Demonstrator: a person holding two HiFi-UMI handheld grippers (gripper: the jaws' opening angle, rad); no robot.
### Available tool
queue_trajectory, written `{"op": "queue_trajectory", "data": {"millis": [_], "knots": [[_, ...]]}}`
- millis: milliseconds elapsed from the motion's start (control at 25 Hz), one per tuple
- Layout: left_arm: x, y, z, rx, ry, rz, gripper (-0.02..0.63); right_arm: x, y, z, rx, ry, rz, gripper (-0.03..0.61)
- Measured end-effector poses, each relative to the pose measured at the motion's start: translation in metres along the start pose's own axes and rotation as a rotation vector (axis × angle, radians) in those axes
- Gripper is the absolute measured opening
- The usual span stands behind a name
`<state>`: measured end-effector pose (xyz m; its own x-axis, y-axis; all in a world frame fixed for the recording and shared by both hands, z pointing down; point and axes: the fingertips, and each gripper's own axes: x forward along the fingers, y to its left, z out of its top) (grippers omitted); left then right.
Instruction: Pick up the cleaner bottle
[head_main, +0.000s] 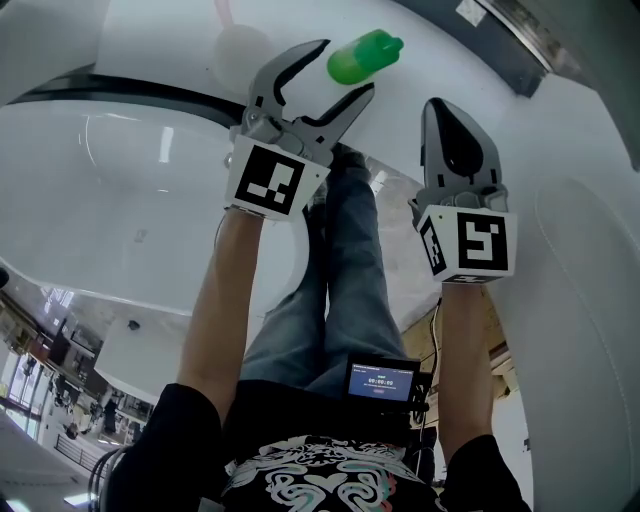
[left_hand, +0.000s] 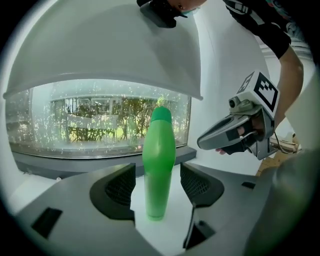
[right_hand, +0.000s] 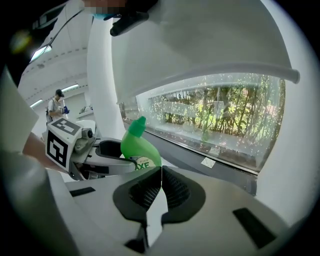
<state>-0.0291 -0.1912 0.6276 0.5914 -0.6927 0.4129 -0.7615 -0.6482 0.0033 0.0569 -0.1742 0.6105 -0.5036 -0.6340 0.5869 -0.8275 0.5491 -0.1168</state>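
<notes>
The cleaner bottle (left_hand: 159, 165) stands upright on the white counter (left_hand: 165, 232), its long axis running vertically, right between the jaws of the left claw (left_hand: 159, 190). Those jaws are spread wide, with a gap on each side and no pad touching. The right claw (right_hand: 160, 187) hangs off to the side, pressed together and empty, so the left looks the one to close.

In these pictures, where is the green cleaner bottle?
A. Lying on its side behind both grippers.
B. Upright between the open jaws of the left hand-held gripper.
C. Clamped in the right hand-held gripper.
B: the left gripper view shows the green cleaner bottle upright between the spread jaws of the left hand-held gripper, with a small gap at each side.
</notes>
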Motion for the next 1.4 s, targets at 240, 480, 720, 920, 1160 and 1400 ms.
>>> {"op": "queue_trajectory", "data": {"millis": [240, 480, 720, 920, 1160, 1400], "knots": [[0.014, -0.003, -0.003, 0.002, -0.006, 0.009, 0.268, 0.007, -0.003, -0.003, 0.013, -0.006, -0.004, 0.026], [0.02, -0.003, -0.004, -0.01, -0.021, 0.0, 0.268, 0.013, -0.006, -0.003, 0.02, -0.007, -0.015, 0.026], [0.03, -0.002, -0.004, 0.01, -0.018, 0.002, 0.268, 0.014, -0.007, -0.003, 0.036, -0.013, -0.019, 0.026], [0.041, -0.003, -0.013, 0.026, 0.01, -0.003, 0.268, 0.012, -0.009, -0.009, 0.041, -0.007, -0.027, 0.026], [0.052, 0.0, -0.028, 0.065, 0.094, 0.025, 0.267, 0.009, -0.01, -0.012, 0.045, -0.003, -0.026, 0.026], [0.063, -0.003, -0.041, 0.077, 0.165, 0.022, 0.227, 0.009, -0.009, -0.013, 0.058, -0.005, -0.032, 0.026]]}}
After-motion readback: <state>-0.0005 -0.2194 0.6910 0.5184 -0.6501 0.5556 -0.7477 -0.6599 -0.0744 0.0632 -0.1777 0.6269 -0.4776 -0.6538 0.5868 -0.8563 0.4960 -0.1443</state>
